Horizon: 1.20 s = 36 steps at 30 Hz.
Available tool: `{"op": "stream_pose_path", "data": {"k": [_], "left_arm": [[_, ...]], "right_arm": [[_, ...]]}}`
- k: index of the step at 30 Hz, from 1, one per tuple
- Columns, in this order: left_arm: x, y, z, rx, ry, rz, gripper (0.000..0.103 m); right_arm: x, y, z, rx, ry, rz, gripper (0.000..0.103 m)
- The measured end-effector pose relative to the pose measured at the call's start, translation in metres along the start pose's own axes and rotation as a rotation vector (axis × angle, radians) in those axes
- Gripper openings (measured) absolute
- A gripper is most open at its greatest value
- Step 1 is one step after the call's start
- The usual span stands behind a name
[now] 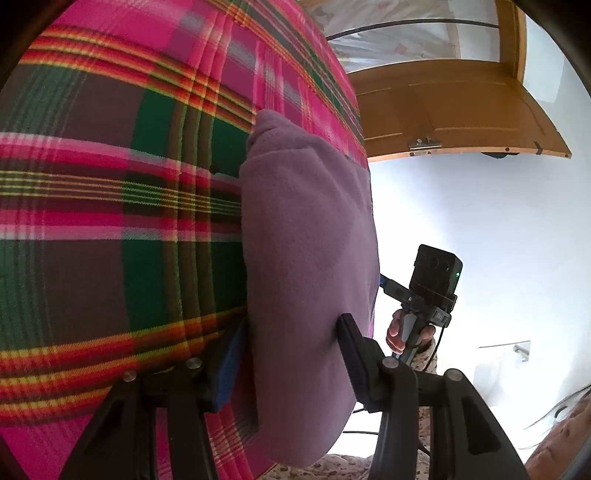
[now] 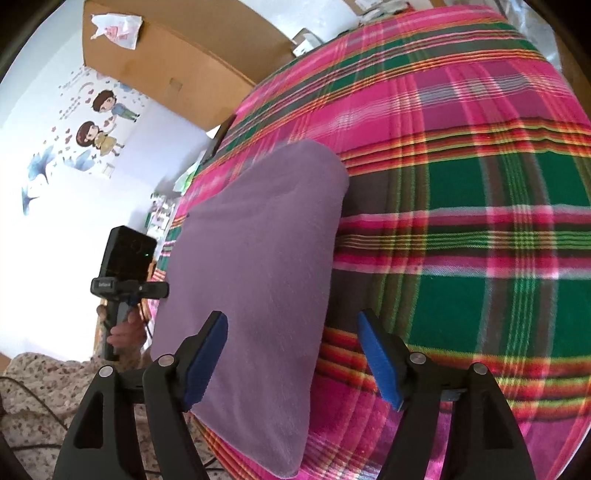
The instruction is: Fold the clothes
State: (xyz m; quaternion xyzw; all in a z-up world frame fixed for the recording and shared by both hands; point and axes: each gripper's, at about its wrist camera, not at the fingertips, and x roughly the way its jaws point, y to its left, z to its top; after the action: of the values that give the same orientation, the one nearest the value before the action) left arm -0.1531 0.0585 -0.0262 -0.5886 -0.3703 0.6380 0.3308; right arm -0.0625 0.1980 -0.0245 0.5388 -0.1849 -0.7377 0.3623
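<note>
Lilac fleece garment (image 2: pixel 255 280), one piece, lies folded into a thick oblong on the plaid blanket (image 2: pixel 461 221), close to the blanket's edge. It is the only garment in either view.

From the left wrist camera the left gripper (image 1: pixel 291 354) straddles the near end of the fold (image 1: pixel 306 240): one blue-padded finger (image 1: pixel 231 365) sits against one side of the cloth and the black finger (image 1: pixel 352 350) presses the other side, so the jaws stand fairly wide with the thick fold gripped between them.

From the right wrist camera the right gripper (image 2: pixel 291 354) is spread as wide as it goes. Its two blue pads (image 2: pixel 207 354) stand clear; one hangs over the garment's near corner, the other over bare blanket, and nothing is held.

Each camera sees the other tool beyond the blanket's edge, with a hand (image 1: pixel 397 334) wrapped round its handle.

One cardboard box (image 2: pixel 177 62) stands beyond the blanket; its top is shut and a single crumpled plastic bag (image 2: pixel 118 29) lies on top. What is inside cannot be told. On the white wall is a sticker of two cartoon children (image 2: pixel 99 125). A wooden door (image 1: pixel 461 114) shows in the left view.
</note>
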Motion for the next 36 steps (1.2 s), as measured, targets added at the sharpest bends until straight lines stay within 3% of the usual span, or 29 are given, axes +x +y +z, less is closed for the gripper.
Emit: {"op": "stream_pose_path", "data": {"k": [22,31,36], "left_arm": [[-0.042,0.017,-0.024,-0.013,0.037,-0.045,0.051],[-0.061,0.025,-0.033,-0.012,0.059,-0.083,0.051],[-0.072,0.031,-0.039,-0.008,0.063,-0.078,0.044]], "right_arm": [[0.027,0.003,0.022,-0.020,0.047,0.137,0.074],[0.029,0.010,0.018,-0.033,0.046,0.138,0.074],[0.028,0.012,0.017,-0.021,0.041,0.134,0.074]]}}
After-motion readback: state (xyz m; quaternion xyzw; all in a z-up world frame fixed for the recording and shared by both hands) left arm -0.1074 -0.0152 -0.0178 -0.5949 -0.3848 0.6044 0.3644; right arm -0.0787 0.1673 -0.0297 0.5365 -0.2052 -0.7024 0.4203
